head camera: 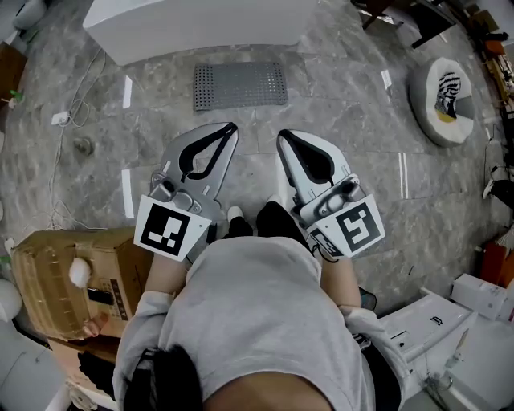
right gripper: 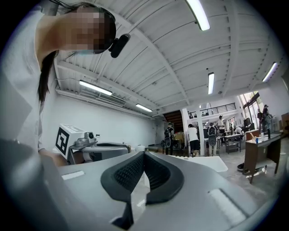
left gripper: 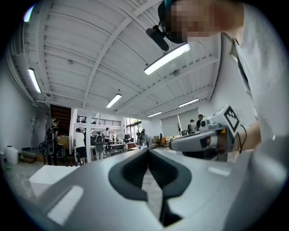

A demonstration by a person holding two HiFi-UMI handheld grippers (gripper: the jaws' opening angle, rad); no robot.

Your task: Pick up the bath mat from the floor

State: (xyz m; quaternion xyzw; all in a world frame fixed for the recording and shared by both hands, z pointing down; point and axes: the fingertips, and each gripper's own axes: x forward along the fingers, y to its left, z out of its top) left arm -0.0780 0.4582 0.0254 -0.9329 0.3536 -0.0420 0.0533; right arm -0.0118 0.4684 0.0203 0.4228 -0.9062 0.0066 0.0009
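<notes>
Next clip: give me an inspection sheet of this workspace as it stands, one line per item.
Surface: grey marbled floor.
Job's things: grey bath mat lies flat on the floor in front of a white block, untouched.
Clutter: cardboard box at lower left; round cushion at right.
Grippers: left gripper and right gripper both shut and empty, held short of the mat.
Cables: white cable with plug loose on the floor, left of the mat.
Surroundings: open hall; people stand far off in the gripper views.
</notes>
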